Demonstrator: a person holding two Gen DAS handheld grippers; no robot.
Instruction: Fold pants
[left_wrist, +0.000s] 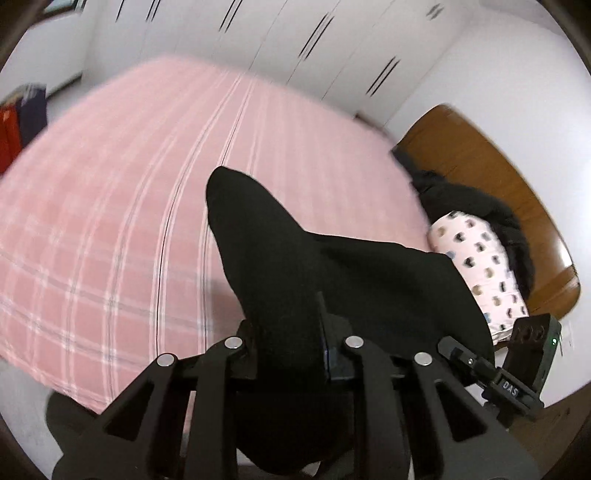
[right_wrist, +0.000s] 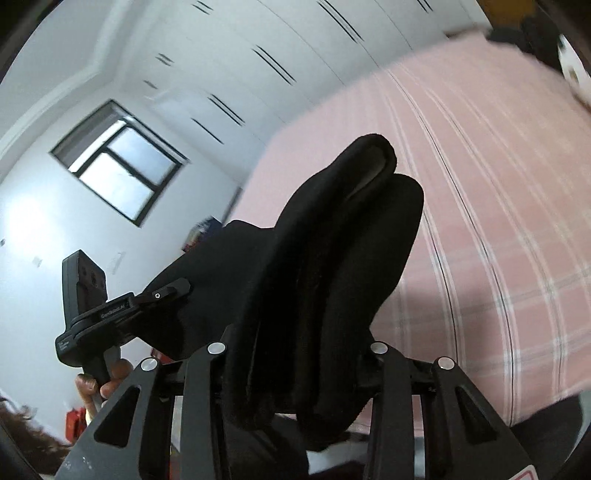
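Clearly, from the left wrist, my left hand-held gripper (left_wrist: 291, 332) is clamped on the black pants (left_wrist: 295, 258), lifted over the pink bed (left_wrist: 110, 184) to hang straight. From the right wrist, my right hand-held gripper (right_wrist: 295, 354) pinches a thicker bunch of them.

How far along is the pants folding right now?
Early. Done: both grippers have hold of the black pants. In hand: the left gripper and right gripper each pinch bunched fabric, held above the pink bed. Left: no neat fold is visible yet; the pants must still be laid flat and folded.
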